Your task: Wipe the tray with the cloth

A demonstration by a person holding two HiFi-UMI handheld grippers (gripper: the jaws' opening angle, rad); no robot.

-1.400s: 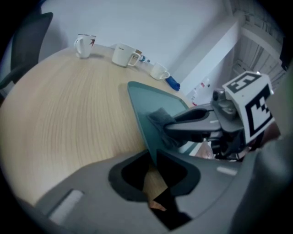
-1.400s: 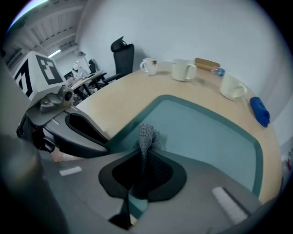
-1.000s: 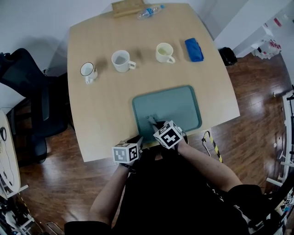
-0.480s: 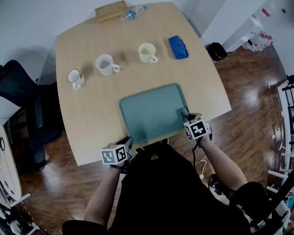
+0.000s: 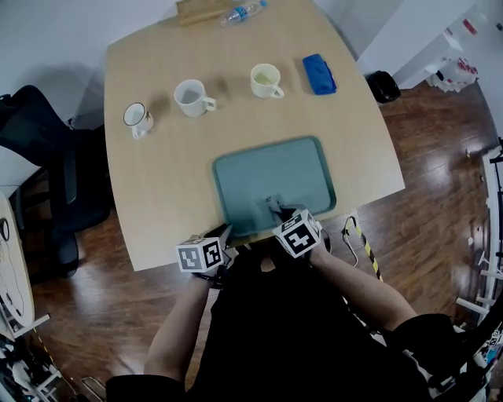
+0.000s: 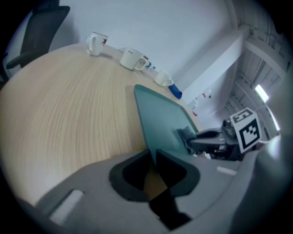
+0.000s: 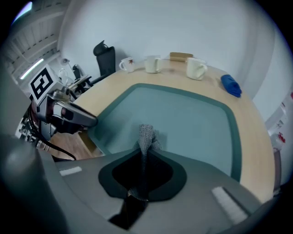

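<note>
A teal tray point(image 5: 291, 173) lies on the wooden table's near half. My left gripper point(image 5: 223, 235) is at the tray's near left corner. In the left gripper view the tray point(image 6: 160, 116) has its rim running into the narrow gap of the left gripper point(image 6: 153, 157), whose jaws are closing on it. My right gripper point(image 5: 277, 210) is shut on a small grey cloth point(image 5: 272, 205) and holds it down on the tray's near middle. In the right gripper view the cloth point(image 7: 146, 136) sticks out of the right gripper point(image 7: 145, 153) onto the tray point(image 7: 183, 119).
Three mugs point(image 5: 139, 118) point(image 5: 192, 96) point(image 5: 266, 79) stand in a row across the far half of the table. A blue folded bundle point(image 5: 318, 74) lies at the far right, with a bottle point(image 5: 240, 13) and a wooden block point(image 5: 206, 9) at the far edge. A black chair point(image 5: 47, 157) stands on the left.
The right gripper swept the cloth to the tray's near right corner and has come back left to the near middle. The left gripper has stayed at the near left corner.
</note>
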